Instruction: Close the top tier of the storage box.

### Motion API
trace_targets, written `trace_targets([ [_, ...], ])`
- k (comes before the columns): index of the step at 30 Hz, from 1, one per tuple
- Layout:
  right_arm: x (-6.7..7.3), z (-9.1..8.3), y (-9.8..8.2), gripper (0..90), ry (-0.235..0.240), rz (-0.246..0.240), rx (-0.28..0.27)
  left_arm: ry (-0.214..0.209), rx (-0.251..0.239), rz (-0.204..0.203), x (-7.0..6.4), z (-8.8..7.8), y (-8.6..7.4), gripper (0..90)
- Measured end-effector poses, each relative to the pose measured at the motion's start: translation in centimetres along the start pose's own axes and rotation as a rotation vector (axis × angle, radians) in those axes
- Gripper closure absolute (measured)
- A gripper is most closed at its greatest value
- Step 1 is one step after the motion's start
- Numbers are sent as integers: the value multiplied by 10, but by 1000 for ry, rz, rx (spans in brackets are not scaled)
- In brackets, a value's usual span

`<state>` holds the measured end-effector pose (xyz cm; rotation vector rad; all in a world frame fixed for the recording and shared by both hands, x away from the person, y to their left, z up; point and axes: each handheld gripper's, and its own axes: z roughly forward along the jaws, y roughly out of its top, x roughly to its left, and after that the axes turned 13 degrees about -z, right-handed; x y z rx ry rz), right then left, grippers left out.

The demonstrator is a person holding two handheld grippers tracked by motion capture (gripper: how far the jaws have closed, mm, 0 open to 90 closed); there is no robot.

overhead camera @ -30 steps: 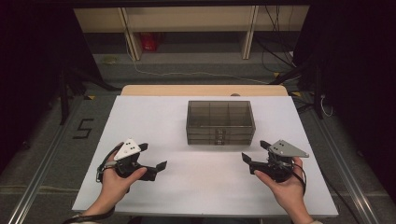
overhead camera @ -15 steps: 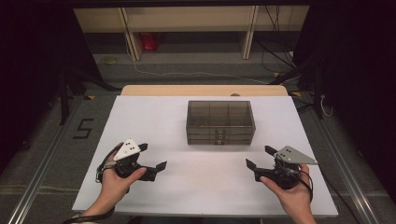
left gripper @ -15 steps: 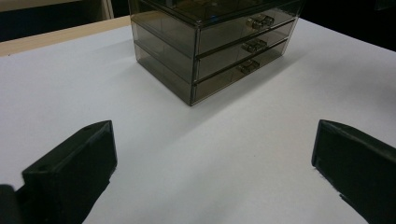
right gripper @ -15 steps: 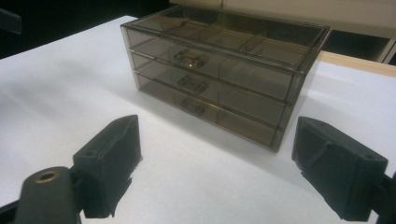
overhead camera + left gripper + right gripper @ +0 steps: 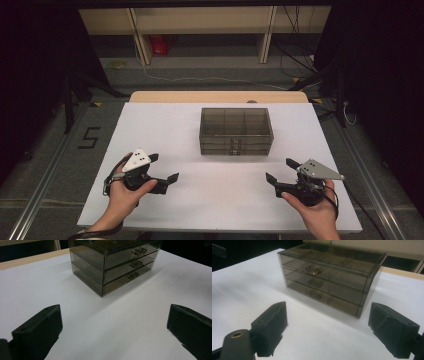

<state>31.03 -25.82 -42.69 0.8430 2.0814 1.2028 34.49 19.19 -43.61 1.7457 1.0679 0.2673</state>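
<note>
Drawers of the smoked three-drawer organizer (image 5: 236,131) all stood shut mid-counter (image 5: 150,125); left claw (image 5: 163,169) and right claw (image 5: 279,171), both spread apart, flanked its front, well apart; nothing begun.

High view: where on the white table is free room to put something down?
Bare table lies left and right of the drawer box, and in front of it between the left gripper and right gripper. Nowhere is crowded.
</note>
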Motion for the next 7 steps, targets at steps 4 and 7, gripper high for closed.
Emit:
trace_targets([
  [4,1,0,0,163,6,-8,4,-1,-2,-1,0,1,0,0],
  [7,1,1,0,163,9,-9,7,0,-1,-1,0,2,1,0],
])
